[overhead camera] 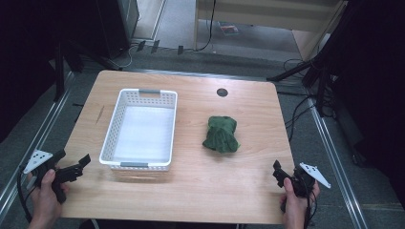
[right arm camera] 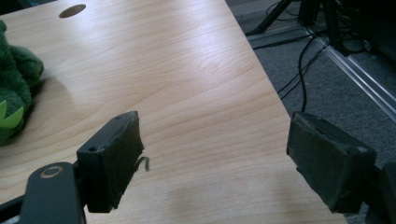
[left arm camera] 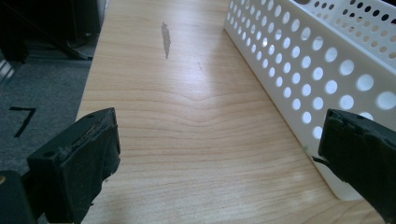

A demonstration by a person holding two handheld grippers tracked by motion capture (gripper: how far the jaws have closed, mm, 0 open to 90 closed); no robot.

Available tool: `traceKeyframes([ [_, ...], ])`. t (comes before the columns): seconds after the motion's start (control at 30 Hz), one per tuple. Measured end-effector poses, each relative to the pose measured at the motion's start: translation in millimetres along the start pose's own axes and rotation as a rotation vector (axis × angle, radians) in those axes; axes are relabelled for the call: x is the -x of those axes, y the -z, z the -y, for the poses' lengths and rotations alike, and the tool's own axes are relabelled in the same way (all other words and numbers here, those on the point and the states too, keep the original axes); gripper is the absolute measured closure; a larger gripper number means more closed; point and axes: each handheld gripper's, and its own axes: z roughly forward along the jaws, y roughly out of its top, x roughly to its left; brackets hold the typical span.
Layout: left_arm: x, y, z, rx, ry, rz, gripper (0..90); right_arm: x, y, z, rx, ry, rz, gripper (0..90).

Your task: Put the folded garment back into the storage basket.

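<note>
Wooden table (overhead camera: pixel 191 191): white perforated basket (overhead camera: pixel 139 130) left of centre, green cloth bundle (overhead camera: pixel 221 134) right, well apart.

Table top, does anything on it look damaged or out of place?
Only a small flaw: a dark scuff mark mars the wooden table left of the white basket. The green plush toy lies in a crumpled heap right of it.

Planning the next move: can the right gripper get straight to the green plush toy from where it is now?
Probably yes. The right gripper sits at the table's near right edge with jaws apart and nothing between them; only bare table lies between it and the green plush toy.
</note>
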Motion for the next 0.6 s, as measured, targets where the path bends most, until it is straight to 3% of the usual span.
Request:
traceKeyframes([
  [0.2, -0.1, 0.0, 0.2, 0.000, 0.007, 0.016, 0.0, -7.2, 3.1, -7.7, 0.007, -0.007, 0.026, 20.0],
  [0.33, -0.8, 1.0, 1.0, 0.006, 0.018, 0.027, 0.0, -19.6, 7.9, -15.9, 0.017, -0.009, -0.011, 17.5],
  [0.4, -1.3, 1.8, 1.2, 0.009, 0.023, 0.023, 0.0, -32.3, 10.3, -21.5, 0.023, 0.017, -0.041, 17.6],
  [0.47, -1.2, 1.7, 1.2, 0.009, 0.024, 0.021, 0.0, -37.4, 11.0, -23.5, 0.014, 0.020, -0.046, 17.6],
  [0.6, -0.9, 1.4, 1.2, 0.010, 0.020, 0.021, 0.0, -64.8, 16.8, -34.2, 0.006, 0.056, -0.057, 15.3],
])
